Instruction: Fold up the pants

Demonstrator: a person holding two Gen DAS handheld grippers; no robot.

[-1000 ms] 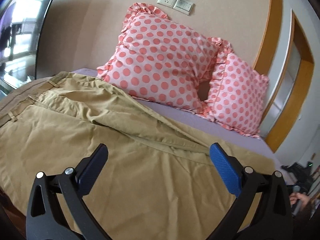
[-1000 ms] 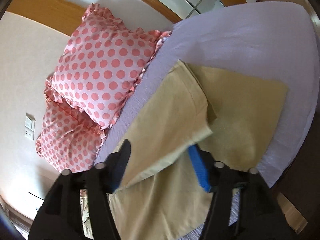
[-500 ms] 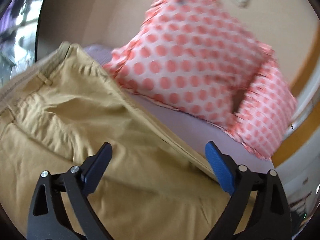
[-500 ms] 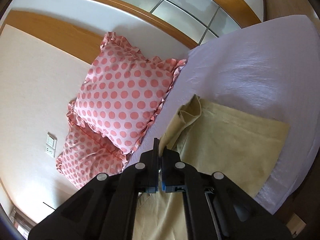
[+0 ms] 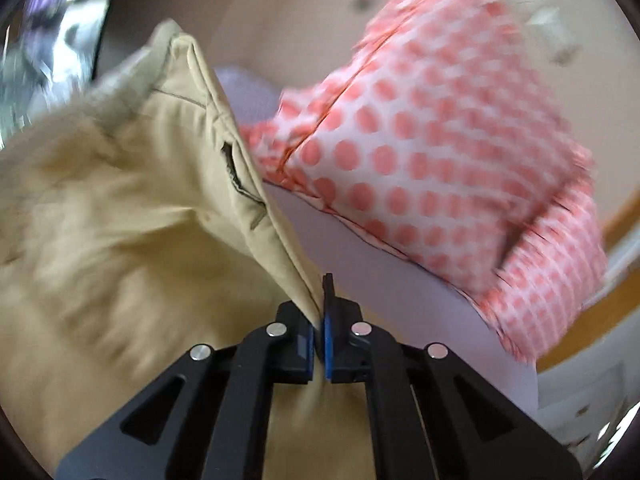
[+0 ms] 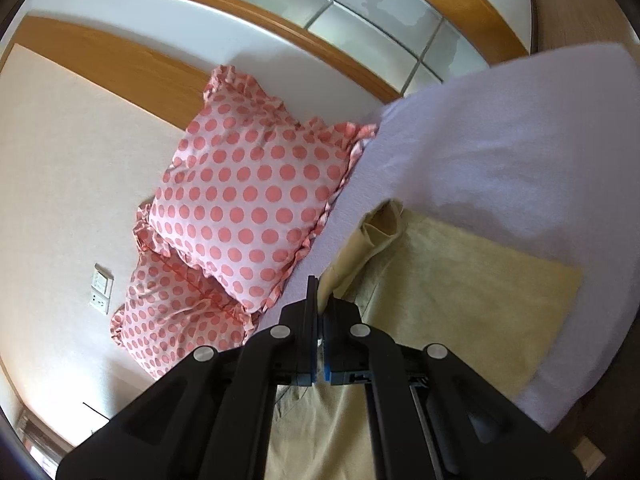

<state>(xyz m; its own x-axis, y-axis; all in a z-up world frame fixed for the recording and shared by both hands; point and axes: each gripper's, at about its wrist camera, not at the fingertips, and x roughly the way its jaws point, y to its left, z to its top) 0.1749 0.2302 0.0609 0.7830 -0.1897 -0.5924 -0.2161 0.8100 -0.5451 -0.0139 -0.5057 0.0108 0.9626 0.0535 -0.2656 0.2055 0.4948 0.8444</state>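
Note:
Khaki pants (image 5: 120,240) lie on a bed with a lilac sheet (image 6: 500,140). My left gripper (image 5: 320,320) is shut on the far edge of the pants near the waistband and lifts it into a raised fold. My right gripper (image 6: 320,320) is shut on the far edge of the pants (image 6: 460,292) near the leg end, where the cloth bunches upward. The leg end lies flat to the right of it.
Two pink polka-dot pillows (image 6: 248,208) lean against the beige wall behind the pants; they also show in the left wrist view (image 5: 440,140). Wall sockets (image 6: 100,288) sit beside them. The bed's edge (image 6: 560,392) runs at the lower right.
My left gripper has closed on the far edge of the pants and raised it. My right gripper, shut since half a second ago, has lifted its edge a little higher.

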